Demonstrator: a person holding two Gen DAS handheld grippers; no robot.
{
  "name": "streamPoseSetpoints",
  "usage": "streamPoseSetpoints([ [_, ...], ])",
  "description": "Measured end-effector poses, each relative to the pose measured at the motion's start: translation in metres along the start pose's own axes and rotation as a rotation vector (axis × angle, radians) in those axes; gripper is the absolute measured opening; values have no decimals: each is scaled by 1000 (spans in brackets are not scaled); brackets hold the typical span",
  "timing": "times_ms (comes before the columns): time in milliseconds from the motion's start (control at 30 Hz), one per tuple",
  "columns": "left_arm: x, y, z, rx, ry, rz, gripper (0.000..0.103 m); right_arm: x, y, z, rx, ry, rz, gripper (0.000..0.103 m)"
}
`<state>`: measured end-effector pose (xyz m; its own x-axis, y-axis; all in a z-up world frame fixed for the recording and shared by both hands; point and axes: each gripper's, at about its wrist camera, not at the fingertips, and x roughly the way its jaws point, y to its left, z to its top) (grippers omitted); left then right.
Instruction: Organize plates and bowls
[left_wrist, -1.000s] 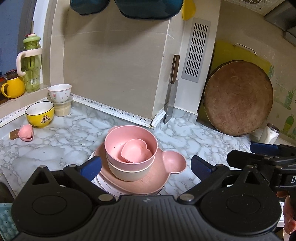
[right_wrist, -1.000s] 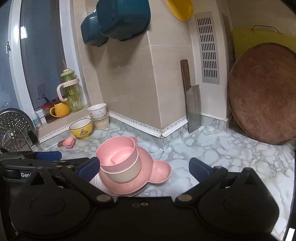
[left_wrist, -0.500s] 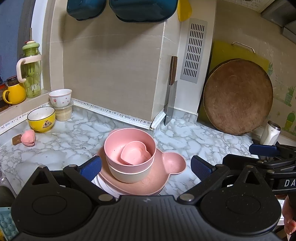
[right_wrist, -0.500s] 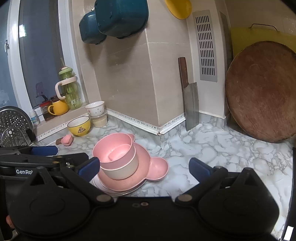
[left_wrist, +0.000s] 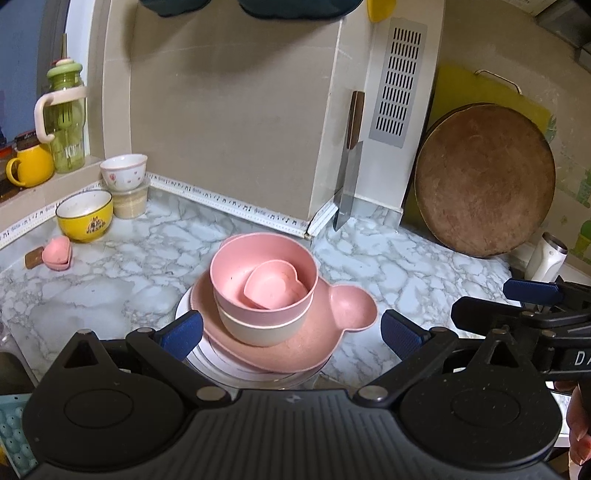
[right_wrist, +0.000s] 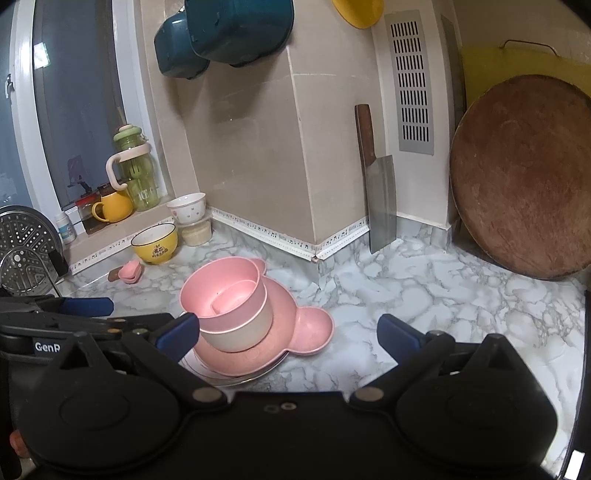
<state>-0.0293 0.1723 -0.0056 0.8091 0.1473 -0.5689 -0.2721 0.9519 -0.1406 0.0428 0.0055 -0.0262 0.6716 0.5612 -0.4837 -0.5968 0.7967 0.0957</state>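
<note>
Both grippers are hanging wide open and holding nothing. Left gripper (left_wrist: 291, 330) is sitting low in front of the stack, and right gripper (right_wrist: 288, 330) is sitting just to the right of it. On the marble desk (left_wrist: 406, 258) a white plate (left_wrist: 207, 360) is lying at the bottom, with a pink bear plate (left_wrist: 332, 332) on it. A beige bowl (left_wrist: 258, 328) is standing on that, a pink bowl (left_wrist: 236, 280) is sitting inside it, and a little heart dish (left_wrist: 271, 290) is leaning inside the pink bowl. Far off to the left, a yellow bowl (left_wrist: 85, 218), a white bowl (left_wrist: 123, 171) on a tub, and another small pink dish (left_wrist: 57, 253) are waiting near the wall. It looks like those loose ones are still needing a home. To do it well, a gripper should be going to one bowl at a time, pinching the rim gently, lifting straight up, and not bumping the stack, since the heart dish is tilting and could be sliding.
</note>
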Motion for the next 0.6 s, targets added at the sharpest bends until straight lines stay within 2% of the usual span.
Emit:
streamPoseSetpoints([
  [600, 7, 4, 4, -5, 21, 4, 103, 7, 2, 2, -12, 15, 3, 103],
])
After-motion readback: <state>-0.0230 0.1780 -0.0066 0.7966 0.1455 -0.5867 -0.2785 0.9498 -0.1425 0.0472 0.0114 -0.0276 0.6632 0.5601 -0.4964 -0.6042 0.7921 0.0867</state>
